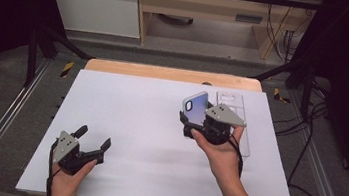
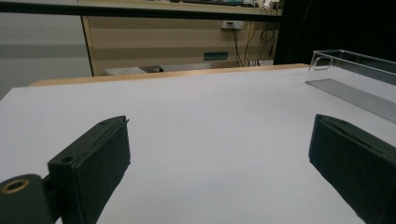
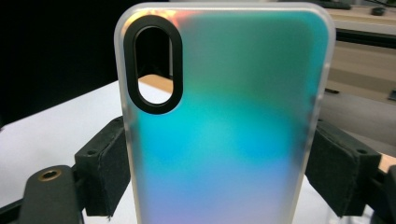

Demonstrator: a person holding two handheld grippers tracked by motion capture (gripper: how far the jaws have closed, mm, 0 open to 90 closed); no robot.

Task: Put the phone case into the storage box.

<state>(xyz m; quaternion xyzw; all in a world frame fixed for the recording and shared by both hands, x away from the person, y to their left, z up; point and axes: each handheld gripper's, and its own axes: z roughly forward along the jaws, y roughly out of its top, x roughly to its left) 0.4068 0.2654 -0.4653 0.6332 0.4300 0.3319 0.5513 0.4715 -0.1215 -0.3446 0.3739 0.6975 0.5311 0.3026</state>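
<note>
1. Right gripper view: the right gripper has its fingers clenched on the two long edges of a phone case, held upright, its oval camera cut-out at the upper left of the frame.
2. High view: that phone case sits right of centre, lifted off the white surface, with a clear tray just behind it.
3. Left gripper, at the lower left, has its fingers released and spread wide, nothing between them.
</note>
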